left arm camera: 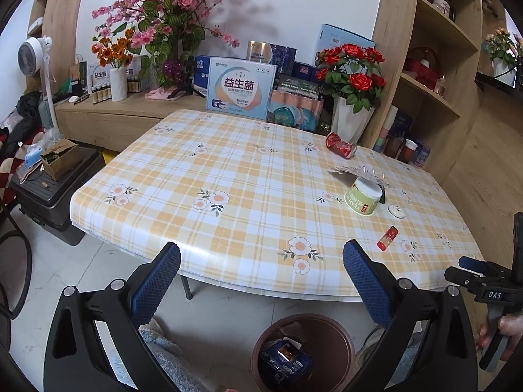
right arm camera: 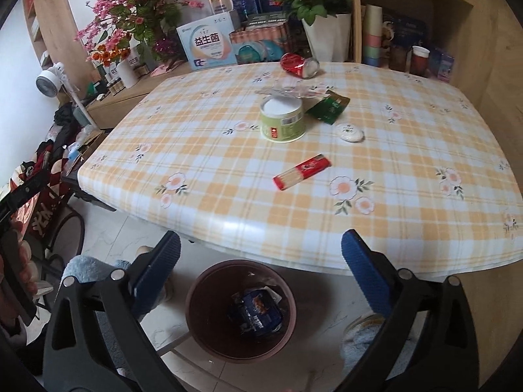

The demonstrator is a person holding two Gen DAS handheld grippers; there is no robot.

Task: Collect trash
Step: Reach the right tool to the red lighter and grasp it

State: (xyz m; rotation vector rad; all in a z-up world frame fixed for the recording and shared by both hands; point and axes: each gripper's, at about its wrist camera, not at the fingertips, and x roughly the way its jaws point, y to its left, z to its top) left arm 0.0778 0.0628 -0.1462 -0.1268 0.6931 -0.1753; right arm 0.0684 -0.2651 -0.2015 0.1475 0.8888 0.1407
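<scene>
Checked cloth: yellow-and-white, covers the table (right arm camera: 408, 150); the remaining trash sits toward its far right side.
Bin (right arm camera: 196, 297): brown, on the floor under the near edge, a dark blue packet (right arm camera: 256, 315) already inside.
Tub (right arm camera: 283, 118): green, upright, mid-table.
Can (right arm camera: 299, 64): red, crushed, on its side at the far edge.
Pouch (right arm camera: 330, 106): green, flat, just beside the tub.
Red wrapper (right arm camera: 302, 171): nearest piece, likely next; best approached from above across its narrow width.
Right gripper (right arm camera: 260, 254): spread wide, empty, above the bin.
Left gripper (left arm camera: 261, 263): spread wide, empty.
</scene>
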